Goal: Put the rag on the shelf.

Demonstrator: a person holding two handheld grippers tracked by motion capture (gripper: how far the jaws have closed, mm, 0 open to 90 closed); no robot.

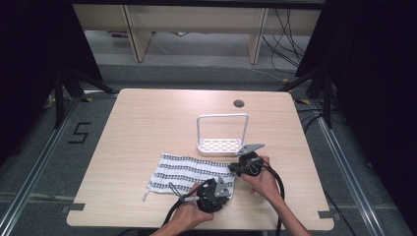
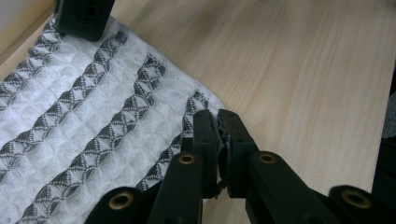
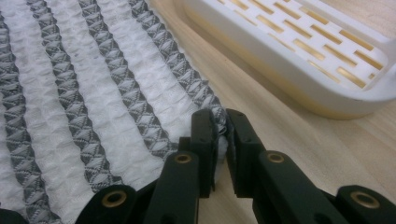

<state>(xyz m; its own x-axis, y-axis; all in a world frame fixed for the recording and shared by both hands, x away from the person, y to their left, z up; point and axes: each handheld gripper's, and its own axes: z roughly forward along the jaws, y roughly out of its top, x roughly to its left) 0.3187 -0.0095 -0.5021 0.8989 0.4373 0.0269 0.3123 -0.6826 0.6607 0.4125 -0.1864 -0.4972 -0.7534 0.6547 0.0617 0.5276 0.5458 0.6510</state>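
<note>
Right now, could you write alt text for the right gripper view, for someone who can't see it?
Two black fingers of the right gripper pinch the edge of a grey-and-white striped cloth lying flat on a light wooden table. A white slotted tray sits just beyond the cloth, at the upper right.

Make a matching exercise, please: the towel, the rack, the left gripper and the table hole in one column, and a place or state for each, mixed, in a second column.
Things:
1. towel
2. rack
3. left gripper
4. hole

Places or states:
A. near the table's far edge
B. shut on the towel's near right corner
C. flat on the table, striped grey and white
D. white, with a slotted base, just beyond the towel

Pairs: 1-C, 2-D, 3-B, 4-A
</note>
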